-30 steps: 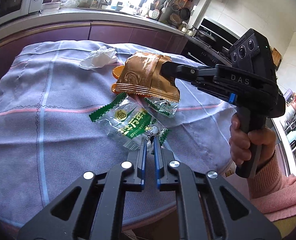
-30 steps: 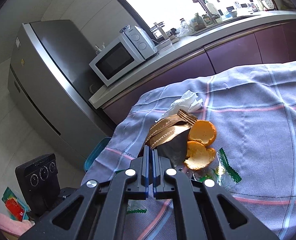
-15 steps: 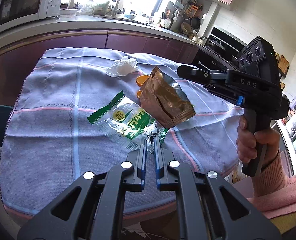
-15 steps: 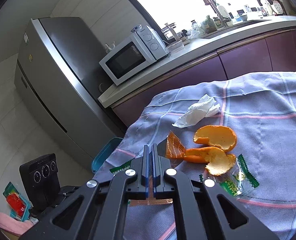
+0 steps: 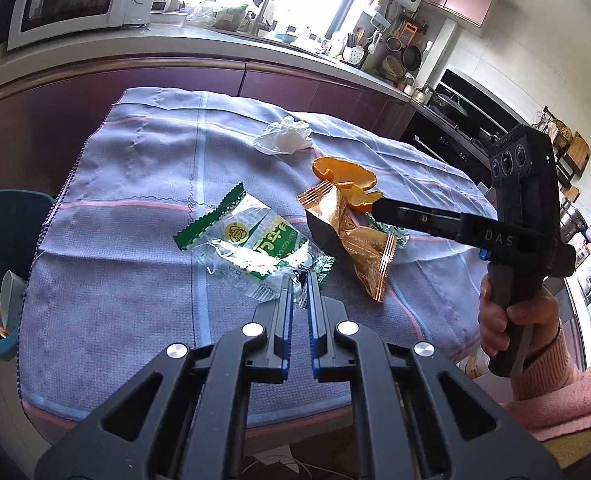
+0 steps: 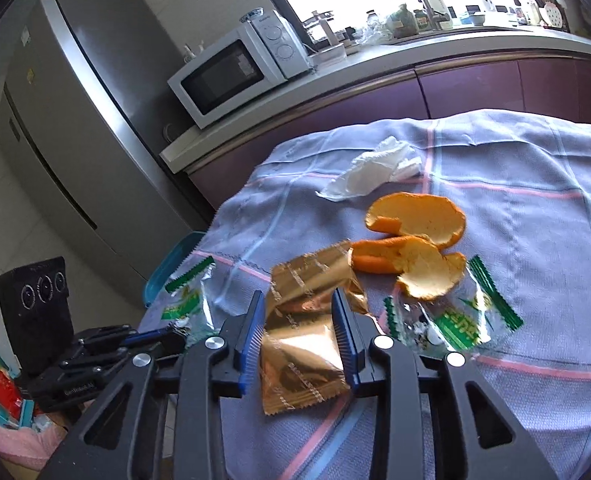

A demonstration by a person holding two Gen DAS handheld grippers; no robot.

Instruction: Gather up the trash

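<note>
My left gripper (image 5: pixel 300 283) is shut on the corner of a clear green-printed wrapper (image 5: pixel 251 246), which lies on the lilac tablecloth (image 5: pixel 127 208). My right gripper (image 6: pixel 298 300) is open, its fingers on either side of a gold snack wrapper (image 6: pixel 307 328) that lies loose on the cloth; it also shows in the left wrist view (image 5: pixel 359 240). Orange peel (image 6: pixel 419 236), a crumpled white tissue (image 6: pixel 375 168) and a second green wrapper (image 6: pixel 459 316) lie beyond.
A teal bin (image 5: pixel 3 232) stands on the floor at the table's left side, with scraps inside. A counter with a microwave (image 6: pixel 239 68) runs behind the table, and a steel fridge (image 6: pixel 67 128) stands to its left.
My right gripper carried the gold wrapper up and toward me, then opened; the wrapper now lies loose between its fingers. My left gripper stayed shut on the green wrapper and pulled back.
</note>
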